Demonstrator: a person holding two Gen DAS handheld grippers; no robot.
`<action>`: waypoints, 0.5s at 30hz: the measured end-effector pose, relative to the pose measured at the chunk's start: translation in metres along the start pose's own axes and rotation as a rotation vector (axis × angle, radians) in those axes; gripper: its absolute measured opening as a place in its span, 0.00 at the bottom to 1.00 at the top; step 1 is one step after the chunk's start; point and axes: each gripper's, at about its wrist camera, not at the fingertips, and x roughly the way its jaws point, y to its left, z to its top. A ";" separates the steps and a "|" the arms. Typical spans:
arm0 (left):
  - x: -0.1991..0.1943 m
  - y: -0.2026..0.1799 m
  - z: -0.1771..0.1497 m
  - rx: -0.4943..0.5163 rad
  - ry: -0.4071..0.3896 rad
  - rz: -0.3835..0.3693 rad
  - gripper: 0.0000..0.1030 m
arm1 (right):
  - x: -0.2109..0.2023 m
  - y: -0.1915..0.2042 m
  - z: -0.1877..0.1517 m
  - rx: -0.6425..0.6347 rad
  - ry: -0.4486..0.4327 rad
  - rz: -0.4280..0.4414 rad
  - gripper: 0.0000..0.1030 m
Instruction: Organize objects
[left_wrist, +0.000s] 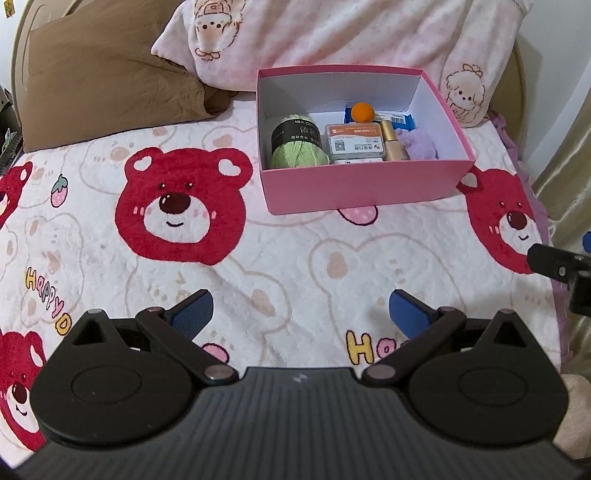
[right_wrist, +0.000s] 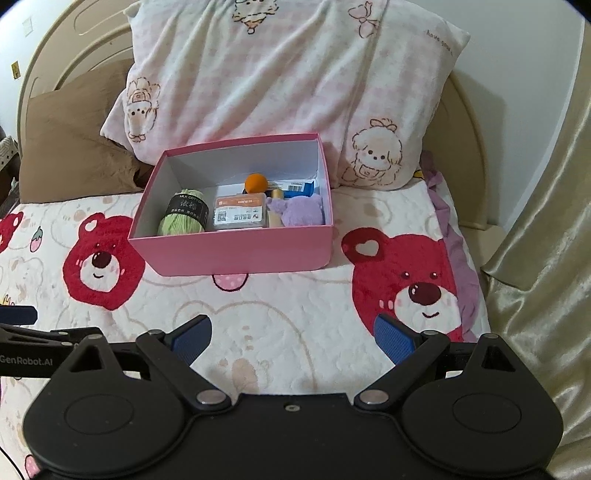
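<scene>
Items inside pink box (left_wrist: 354, 186)

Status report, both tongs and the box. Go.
Left tongs open, empty. Right tongs open, empty. Pink box on the bed, yarn inside. Nothing blocking.

One pink box (right_wrist: 236, 251) sits on the bed. Inside it are six things that can be told apart: one ball of green yarn (right_wrist: 183, 218), one clear plastic case (right_wrist: 240, 213) with an orange label, one orange ball (right_wrist: 256, 182), one blue packet (right_wrist: 301, 187), one small bottle (left_wrist: 392, 140) with a gold cap, and one purple plush toy (right_wrist: 301, 210). In the left wrist view a second flat white edge shows under the case, though whether it is a separate item cannot be told.

Two pillows lie behind the box: one brown pillow (right_wrist: 70, 147) and one pink-checked pillow (right_wrist: 280, 81). One bear-print blanket (right_wrist: 295, 314) covers the bed.
</scene>
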 end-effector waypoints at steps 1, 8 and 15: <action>0.000 0.000 0.000 0.003 0.001 -0.003 1.00 | 0.000 0.000 0.000 -0.003 0.003 -0.001 0.94; -0.003 0.000 0.000 0.001 -0.002 0.006 1.00 | 0.000 0.003 -0.002 -0.031 0.012 -0.017 0.94; -0.001 0.002 0.002 -0.011 0.010 0.006 1.00 | 0.003 0.005 -0.003 -0.042 0.025 -0.018 0.94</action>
